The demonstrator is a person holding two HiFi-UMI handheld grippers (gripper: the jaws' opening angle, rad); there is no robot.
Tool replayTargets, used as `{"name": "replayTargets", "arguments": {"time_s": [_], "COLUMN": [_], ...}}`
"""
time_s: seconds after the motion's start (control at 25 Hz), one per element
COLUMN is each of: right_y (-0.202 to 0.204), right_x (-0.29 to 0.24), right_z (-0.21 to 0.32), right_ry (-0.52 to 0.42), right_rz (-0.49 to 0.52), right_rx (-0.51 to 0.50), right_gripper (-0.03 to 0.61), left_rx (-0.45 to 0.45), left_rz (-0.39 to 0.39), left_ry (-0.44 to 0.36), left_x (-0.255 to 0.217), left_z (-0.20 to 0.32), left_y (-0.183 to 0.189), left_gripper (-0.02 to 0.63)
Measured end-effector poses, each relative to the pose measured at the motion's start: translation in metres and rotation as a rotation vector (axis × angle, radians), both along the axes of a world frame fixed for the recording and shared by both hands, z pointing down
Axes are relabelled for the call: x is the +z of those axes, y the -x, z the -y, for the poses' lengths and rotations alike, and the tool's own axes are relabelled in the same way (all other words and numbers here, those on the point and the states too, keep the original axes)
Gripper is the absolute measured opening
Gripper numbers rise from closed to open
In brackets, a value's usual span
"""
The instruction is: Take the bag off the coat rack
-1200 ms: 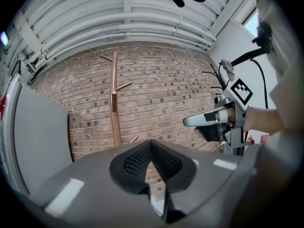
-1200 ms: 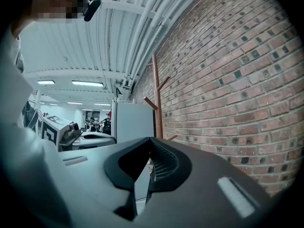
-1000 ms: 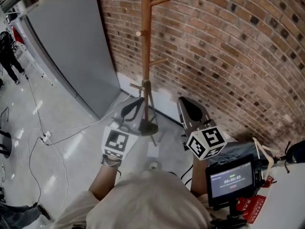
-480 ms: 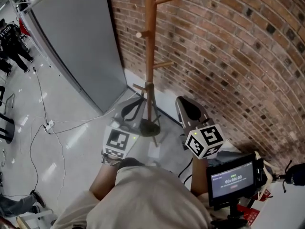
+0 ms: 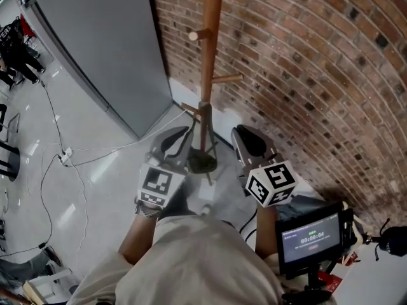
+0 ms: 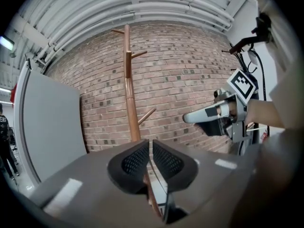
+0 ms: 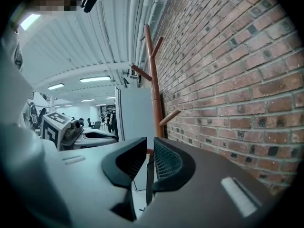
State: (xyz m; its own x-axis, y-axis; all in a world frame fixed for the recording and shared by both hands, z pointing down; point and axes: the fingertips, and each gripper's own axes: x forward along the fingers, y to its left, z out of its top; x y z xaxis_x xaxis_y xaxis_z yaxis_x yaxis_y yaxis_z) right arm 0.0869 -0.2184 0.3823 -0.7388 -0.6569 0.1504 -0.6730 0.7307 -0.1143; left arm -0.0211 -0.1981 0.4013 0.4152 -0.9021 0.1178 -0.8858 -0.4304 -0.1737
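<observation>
I find no bag on the tall brown wooden coat rack [image 5: 210,56], so I cannot give the bag's place, heading or long axis. The rack itself stands upright on the floor [image 5: 102,183] at the foot of the red brick wall [image 5: 305,75], pegs slanting upward. My left gripper [image 6: 150,148] and right gripper [image 7: 149,148] hang near its pole, jaws narrowly parted, just been opening, nothing between them. My worry: nudging the pole could tip the rack.
</observation>
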Motion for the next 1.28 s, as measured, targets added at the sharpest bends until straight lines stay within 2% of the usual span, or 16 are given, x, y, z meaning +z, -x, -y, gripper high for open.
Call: {"name": "replayTargets", "arguments": {"time_s": [0.28,0.56,0.84,1.28], "right_y": [0.012,0.032,0.048,0.064], "right_x": [0.025,0.051,0.079,0.112], "right_z": [0.021,0.044,0.06,0.07], "right_ry": [0.023,0.06,0.099,0.181], "right_rz": [-0.053,-0.078,-0.102,-0.111], "right_rx": [0.007,-0.023,-0.047,-0.071], "right_gripper": [0.072,0.092,0.098,0.104], "left_rx": [0.019,0.054,0.133,0.156], "left_rz": [0.046,0.049,0.058,0.068], "left_ry": [0.049,0.124,0.202,0.274], "left_x": [0.025,0.057,0.089,0.125], "left_z": [0.024,0.051,0.069,0.08], "left_y": [0.011,0.019,0.01,0.011], "left_gripper": [0.025,0.061,0.11,0.11]}}
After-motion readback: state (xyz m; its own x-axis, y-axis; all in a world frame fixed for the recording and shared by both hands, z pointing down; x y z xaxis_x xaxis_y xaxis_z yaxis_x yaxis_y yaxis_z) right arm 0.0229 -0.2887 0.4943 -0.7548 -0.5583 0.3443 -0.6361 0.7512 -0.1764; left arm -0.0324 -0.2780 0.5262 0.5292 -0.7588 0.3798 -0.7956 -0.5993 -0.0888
